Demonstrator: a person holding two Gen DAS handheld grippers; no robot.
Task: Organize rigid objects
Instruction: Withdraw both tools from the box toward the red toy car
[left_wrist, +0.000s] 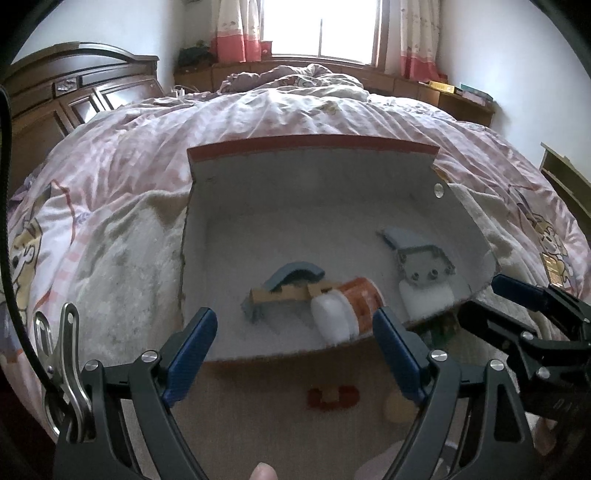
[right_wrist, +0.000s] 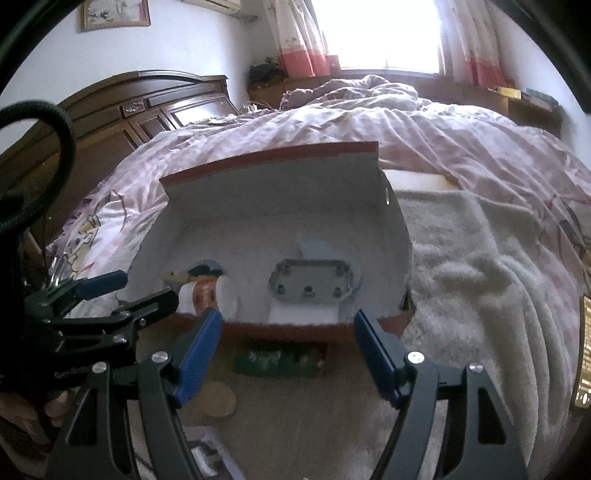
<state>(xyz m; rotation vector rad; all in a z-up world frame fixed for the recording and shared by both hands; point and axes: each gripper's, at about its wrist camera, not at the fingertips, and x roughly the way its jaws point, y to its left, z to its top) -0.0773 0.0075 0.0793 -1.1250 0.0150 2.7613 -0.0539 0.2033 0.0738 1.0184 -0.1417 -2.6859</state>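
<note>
An open cardboard box (left_wrist: 317, 173) (right_wrist: 258, 192) with a red rim lies on the bed. Inside it are an orange bottle with a white cap (left_wrist: 347, 306) (right_wrist: 207, 293), a blue and tan wooden toy (left_wrist: 288, 286), a grey metal plate (left_wrist: 424, 269) (right_wrist: 312, 282) and a white block (left_wrist: 426, 299) (right_wrist: 304, 314). A red toy piece (left_wrist: 333, 397), a round tan disc (left_wrist: 397, 406) (right_wrist: 218, 400) and a green packet (right_wrist: 280, 358) lie in front of the box. My left gripper (left_wrist: 295, 354) (right_wrist: 125, 291) is open and empty. My right gripper (right_wrist: 288, 354) (left_wrist: 491, 299) is open and empty.
A pink quilt (left_wrist: 295, 114) covers the bed, with a white fluffy blanket (right_wrist: 472, 266) right of the box. A dark wooden headboard (left_wrist: 74, 85) stands at the left. A window with pink curtains (left_wrist: 321, 29) is behind. Low shelves (left_wrist: 458, 96) run along the far wall.
</note>
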